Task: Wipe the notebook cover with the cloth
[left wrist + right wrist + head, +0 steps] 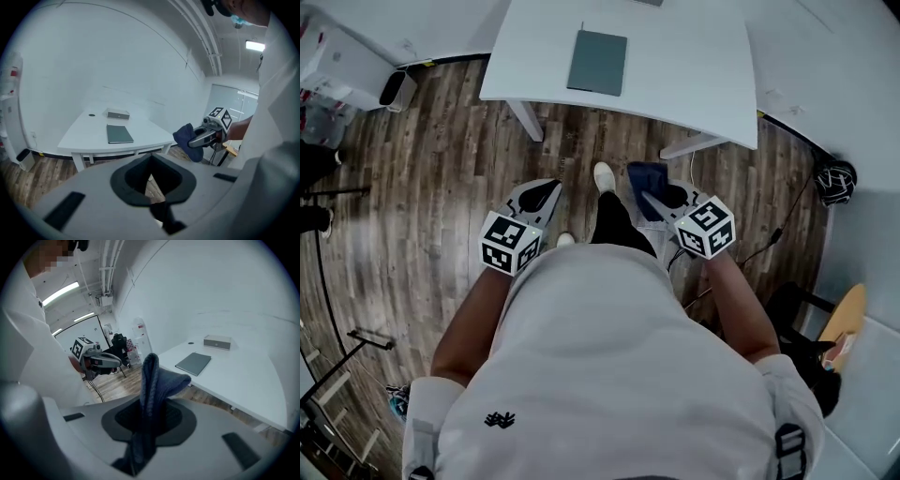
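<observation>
Judging from how things lie, the wiping has not yet begun. All I have so far is the cloth in one tool, and the approach and the whole wipe are left to do.

My left tool (546, 192) is clenched on nothing. In its own view the dark pads meet, with only a sliver of floor showing between them (151, 180). It can't help until I release it, or I could use it to steady the book.

Ahead of me the notebook (597, 63) lies flat and shut on the white bench (694, 84), near the bench's front edge. Its grey-green cover faces up and nothing touches it. A small grey box (117, 114) sits behind it, just beyond its far edge.

On the right, the right tool (661, 199) is grasping the dark blue cloth (645, 176). In that tool's view the cloth (154, 380) rises bunched from between the jaws and flops over at the top. The pinch looks firm, with plenty of loose cloth to wipe with.

As for pose, I am standing on the wooden floor, well apart from the bench. Both arms are bent and low in front of the body. The left tool points forward and slightly inward. The right tool sits level with it, also pointing toward the bench, with the cloth hanging over the floor rather than over the bench top. The two tools are near each other and each shows in the other's view. I reckon I must step forward and reach out with the right arm before the cloth can meet the cover.
</observation>
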Demonstrator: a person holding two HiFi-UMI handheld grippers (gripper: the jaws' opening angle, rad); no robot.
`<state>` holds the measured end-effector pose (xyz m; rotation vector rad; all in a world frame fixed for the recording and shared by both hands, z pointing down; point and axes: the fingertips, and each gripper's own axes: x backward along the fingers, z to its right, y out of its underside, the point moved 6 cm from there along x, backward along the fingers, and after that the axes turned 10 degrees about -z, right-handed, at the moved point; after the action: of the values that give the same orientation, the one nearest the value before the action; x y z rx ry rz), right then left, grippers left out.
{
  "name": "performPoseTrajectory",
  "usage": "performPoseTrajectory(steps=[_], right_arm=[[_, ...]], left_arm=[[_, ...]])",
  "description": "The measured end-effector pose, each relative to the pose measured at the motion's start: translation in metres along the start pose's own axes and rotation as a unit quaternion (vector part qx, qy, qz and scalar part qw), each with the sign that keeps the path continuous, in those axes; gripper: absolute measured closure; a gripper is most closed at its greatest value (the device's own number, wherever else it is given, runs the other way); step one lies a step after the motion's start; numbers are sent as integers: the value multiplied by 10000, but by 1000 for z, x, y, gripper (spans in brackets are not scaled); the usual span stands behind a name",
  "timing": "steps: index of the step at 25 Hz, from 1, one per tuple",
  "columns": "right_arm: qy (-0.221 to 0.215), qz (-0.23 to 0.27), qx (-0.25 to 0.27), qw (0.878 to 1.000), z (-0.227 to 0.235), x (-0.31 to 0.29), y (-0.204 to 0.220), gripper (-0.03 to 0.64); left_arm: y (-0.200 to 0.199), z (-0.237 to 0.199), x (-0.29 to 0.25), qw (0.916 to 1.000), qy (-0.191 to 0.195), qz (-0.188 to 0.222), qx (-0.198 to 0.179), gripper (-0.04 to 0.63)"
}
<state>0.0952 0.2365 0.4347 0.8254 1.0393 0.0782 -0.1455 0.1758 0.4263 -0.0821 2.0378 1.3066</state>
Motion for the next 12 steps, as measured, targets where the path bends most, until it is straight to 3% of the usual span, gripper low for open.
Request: performPoseTrajectory(steps=[6, 12], right_arm=[[-544, -180, 381, 9976, 82, -25, -49, 557], [-1062, -655, 1252, 9843, 162, -47, -98, 555]], left_arm=[[-38, -40, -53, 9982, -439, -133, 392, 595], [-74, -71, -123, 9949, -690, -455, 578, 595]])
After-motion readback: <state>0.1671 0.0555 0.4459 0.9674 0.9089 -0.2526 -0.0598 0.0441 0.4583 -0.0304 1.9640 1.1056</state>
